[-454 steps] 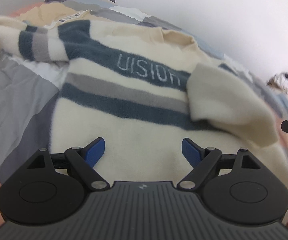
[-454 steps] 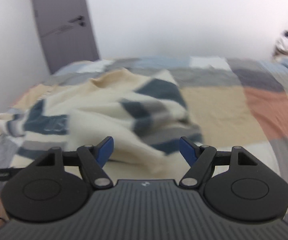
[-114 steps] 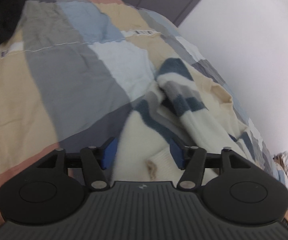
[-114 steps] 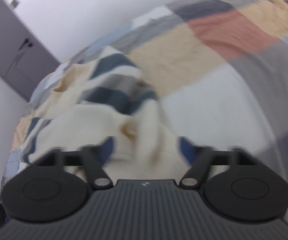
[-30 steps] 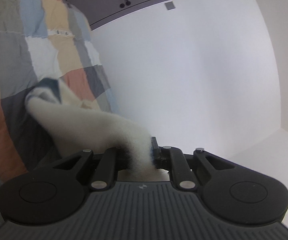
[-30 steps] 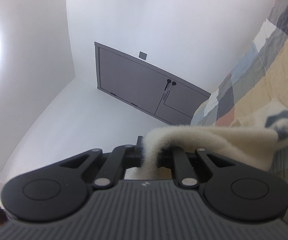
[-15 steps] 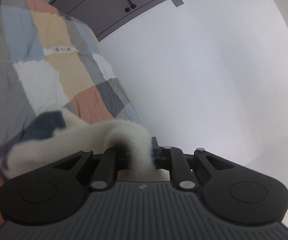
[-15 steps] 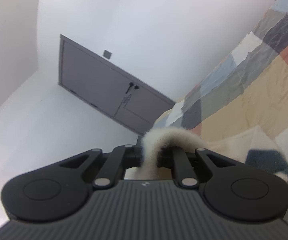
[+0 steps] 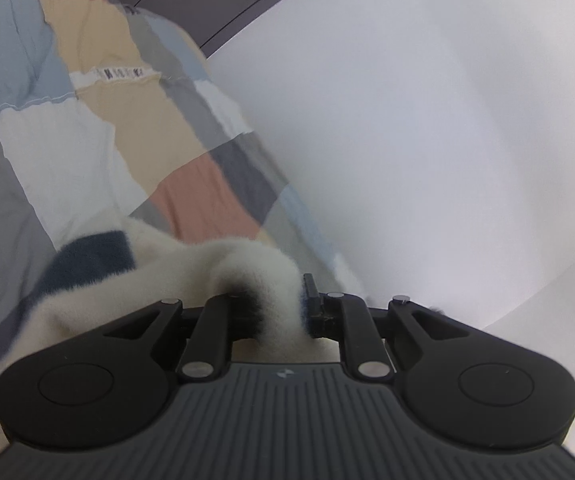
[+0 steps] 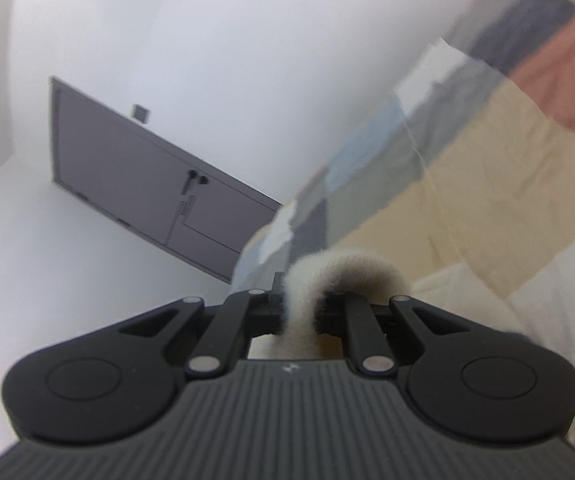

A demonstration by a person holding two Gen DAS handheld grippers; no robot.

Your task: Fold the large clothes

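The cream sweater [image 9: 135, 276] with dark blue stripes is fluffy and hangs from both grippers over the bed. My left gripper [image 9: 271, 304] is shut on a bunched cream fold of it; the cloth trails down to the left. My right gripper [image 10: 307, 308] is shut on another cream fold [image 10: 343, 272] that arches over the fingers and runs off to the right. Most of the sweater is hidden below the grippers.
A patchwork quilt [image 9: 87, 128] in grey, beige, blue and salmon covers the bed; it also shows in the right wrist view [image 10: 487, 176]. A white wall [image 9: 427, 120] runs along the bed. A grey door [image 10: 147, 192] stands at the far end.
Both grippers have tilted downward, so more of the quilt fills each view. The sweater stays clamped in both and has sunk closer to the bed.
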